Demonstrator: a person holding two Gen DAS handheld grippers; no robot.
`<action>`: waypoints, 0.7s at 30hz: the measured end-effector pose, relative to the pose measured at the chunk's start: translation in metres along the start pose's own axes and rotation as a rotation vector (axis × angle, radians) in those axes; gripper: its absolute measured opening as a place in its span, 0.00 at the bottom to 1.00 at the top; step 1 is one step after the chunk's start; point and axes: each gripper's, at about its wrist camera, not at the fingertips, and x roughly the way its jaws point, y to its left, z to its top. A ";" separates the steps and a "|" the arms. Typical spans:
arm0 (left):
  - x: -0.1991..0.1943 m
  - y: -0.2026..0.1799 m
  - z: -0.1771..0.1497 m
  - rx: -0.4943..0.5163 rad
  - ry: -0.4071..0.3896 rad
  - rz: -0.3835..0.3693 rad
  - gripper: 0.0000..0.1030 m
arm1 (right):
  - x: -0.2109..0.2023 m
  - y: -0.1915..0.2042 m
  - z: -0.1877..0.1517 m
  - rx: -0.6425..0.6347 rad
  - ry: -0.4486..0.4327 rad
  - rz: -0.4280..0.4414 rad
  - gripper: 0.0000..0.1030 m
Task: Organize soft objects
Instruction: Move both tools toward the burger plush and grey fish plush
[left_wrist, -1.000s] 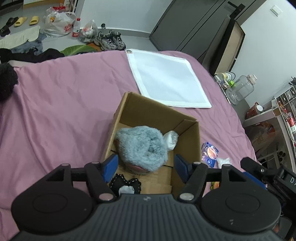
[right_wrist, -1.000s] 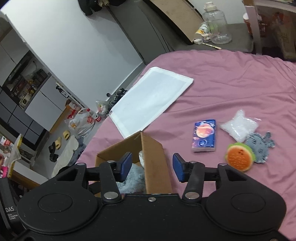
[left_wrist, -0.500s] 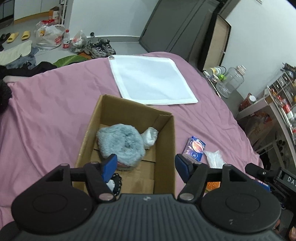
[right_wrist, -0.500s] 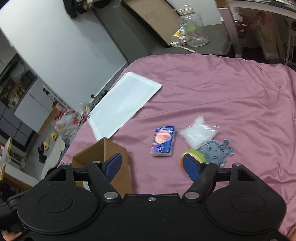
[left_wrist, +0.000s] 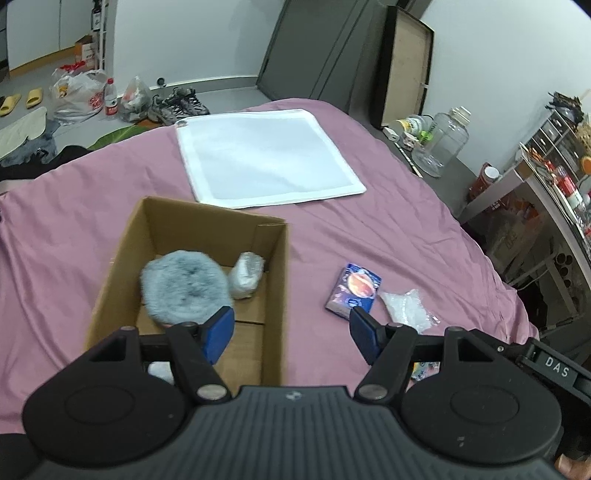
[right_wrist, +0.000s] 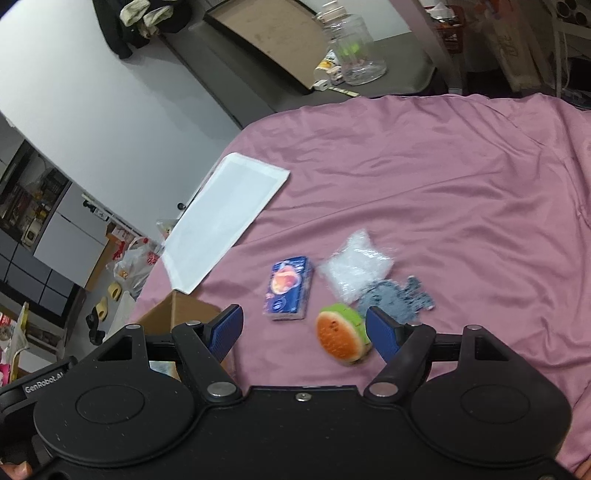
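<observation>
Hovering above a pink bed (right_wrist: 461, 192), the right hand-held gripper (right_wrist: 304, 326) has its jaws spread wide and empty over the items not yet sorted: a watermelon-slice plush (right_wrist: 341, 338) nearest its fingertips, a grey flat plush (right_wrist: 397, 297), a clear crinkled bag (right_wrist: 354, 267) and a blue tissue pack (right_wrist: 288, 288). The left hand-held gripper (left_wrist: 290, 336), likewise parted and holding nothing, looks over the right wall of the cardboard box (left_wrist: 284, 280), which already contains a grey furry plush (left_wrist: 184, 288) and a small wrapped bundle (left_wrist: 245, 275). Judged risk: the watermelon plush touches or overlaps the grey plush, with the bag just beside, so a closing grasp could pinch two things at once or drag a neighbour along; the rounded, squashy slice may also squirt from the pads if gripped near its edge. The slack bedsheet could bunch into the jaws on a low approach. The box's upright wall stands between the loose items and its interior, so a low carry could strike it. A white cloth (left_wrist: 266, 155) lies well beyond, clear of the work.
</observation>
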 end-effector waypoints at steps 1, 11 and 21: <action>0.002 -0.005 -0.001 0.008 0.000 0.000 0.65 | 0.000 -0.004 0.001 0.005 -0.002 -0.002 0.70; 0.034 -0.050 -0.014 0.050 0.039 0.010 0.65 | 0.018 -0.051 0.004 0.104 0.039 -0.006 0.70; 0.072 -0.078 -0.026 0.051 0.087 0.025 0.65 | 0.035 -0.084 0.000 0.209 0.087 -0.003 0.68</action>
